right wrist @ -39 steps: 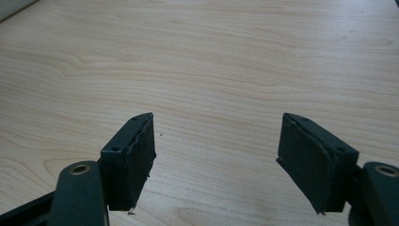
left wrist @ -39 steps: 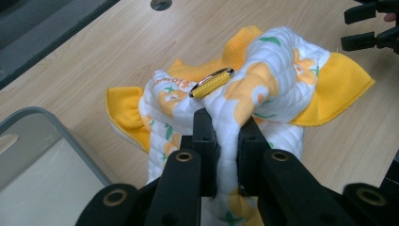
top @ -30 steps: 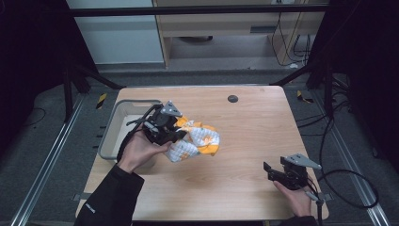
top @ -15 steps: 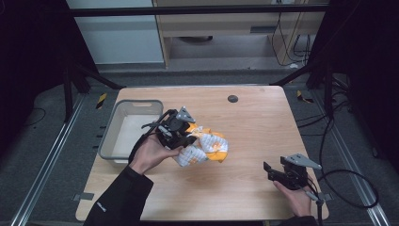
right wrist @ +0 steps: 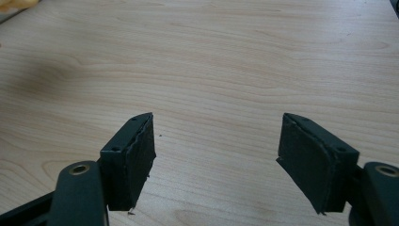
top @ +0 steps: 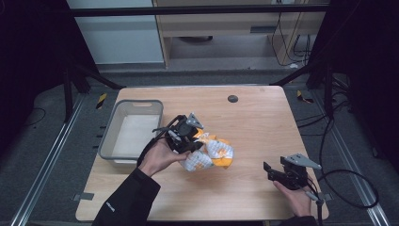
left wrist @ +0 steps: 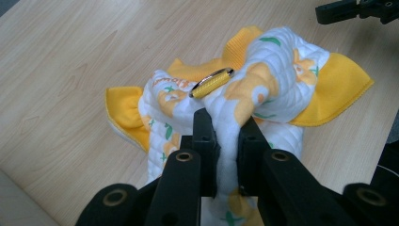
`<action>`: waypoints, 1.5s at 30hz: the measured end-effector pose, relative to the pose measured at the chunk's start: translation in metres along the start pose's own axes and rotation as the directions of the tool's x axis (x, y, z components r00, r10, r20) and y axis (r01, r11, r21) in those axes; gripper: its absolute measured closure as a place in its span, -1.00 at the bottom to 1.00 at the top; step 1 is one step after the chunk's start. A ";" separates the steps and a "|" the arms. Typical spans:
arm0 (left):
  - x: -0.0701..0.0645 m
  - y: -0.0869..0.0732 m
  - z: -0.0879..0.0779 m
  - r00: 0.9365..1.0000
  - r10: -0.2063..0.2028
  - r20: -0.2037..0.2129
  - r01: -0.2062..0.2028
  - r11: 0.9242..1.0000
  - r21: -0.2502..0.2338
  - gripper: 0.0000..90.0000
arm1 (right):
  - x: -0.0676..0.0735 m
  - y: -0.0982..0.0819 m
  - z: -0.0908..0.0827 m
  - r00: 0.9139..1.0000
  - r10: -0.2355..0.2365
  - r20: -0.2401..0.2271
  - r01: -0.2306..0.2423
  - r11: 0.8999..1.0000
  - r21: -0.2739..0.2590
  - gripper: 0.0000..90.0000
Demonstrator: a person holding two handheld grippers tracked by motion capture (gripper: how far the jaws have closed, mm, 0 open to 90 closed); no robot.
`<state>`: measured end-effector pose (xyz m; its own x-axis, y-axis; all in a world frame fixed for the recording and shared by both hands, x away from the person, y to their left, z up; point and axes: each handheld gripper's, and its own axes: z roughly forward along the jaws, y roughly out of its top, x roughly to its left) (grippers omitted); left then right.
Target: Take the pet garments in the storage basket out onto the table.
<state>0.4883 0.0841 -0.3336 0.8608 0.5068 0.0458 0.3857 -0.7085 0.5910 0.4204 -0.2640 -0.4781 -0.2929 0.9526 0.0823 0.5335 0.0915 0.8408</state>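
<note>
Clamping the quilted cloth (left wrist: pixel 263 89), left hand-held gripper (left wrist: pixel 227 141) sits mid-table; right (right wrist: pixel 214 155) gapes.

Quilted cloth bib (left wrist: pixel 277 75); matt wooden table (top: pixel 263 117).

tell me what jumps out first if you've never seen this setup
The bright yellow and white quilted cloth, bunched near the middle of the wooden table, draws the eye; the left gripper is shut on a fold of it. Just left of it sits a grey bin, and the right gripper rests open near the table's front right corner.
</note>
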 end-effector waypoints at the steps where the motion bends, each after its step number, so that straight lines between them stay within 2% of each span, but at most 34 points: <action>1: -0.001 0.001 0.002 1.000 -0.002 0.002 0.002 1.000 0.005 0.81 | 0.000 0.000 0.000 1.000 0.000 0.000 0.000 1.000 0.000 -0.39; 10: -0.008 0.003 0.022 1.000 0.016 0.009 -0.016 1.000 0.012 0.81 | 0.000 0.000 0.000 1.000 -0.001 -0.001 0.001 1.000 -0.003 -0.39; 24: -0.011 -0.001 0.050 0.999 0.010 0.032 -0.011 0.999 0.051 0.81 | 0.000 0.000 0.000 1.000 -0.003 0.002 0.003 1.000 -0.004 -0.39; 37: -0.017 -0.006 0.069 0.999 0.018 0.041 -0.020 0.998 0.063 0.80 | 0.000 0.000 0.000 1.000 -0.003 0.002 0.003 1.000 -0.004 -0.39; 45: -0.021 -0.011 0.079 0.999 0.027 0.040 -0.030 0.998 0.062 0.69 | 0.000 0.000 0.000 1.000 -0.003 0.002 0.003 1.000 -0.004 -0.39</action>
<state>0.4923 0.0419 -0.4049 0.8836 0.4673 0.0296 0.3799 -0.7524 0.5382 0.4204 -0.2644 -0.4782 -0.2927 0.9529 0.0791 0.5298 0.0927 0.8430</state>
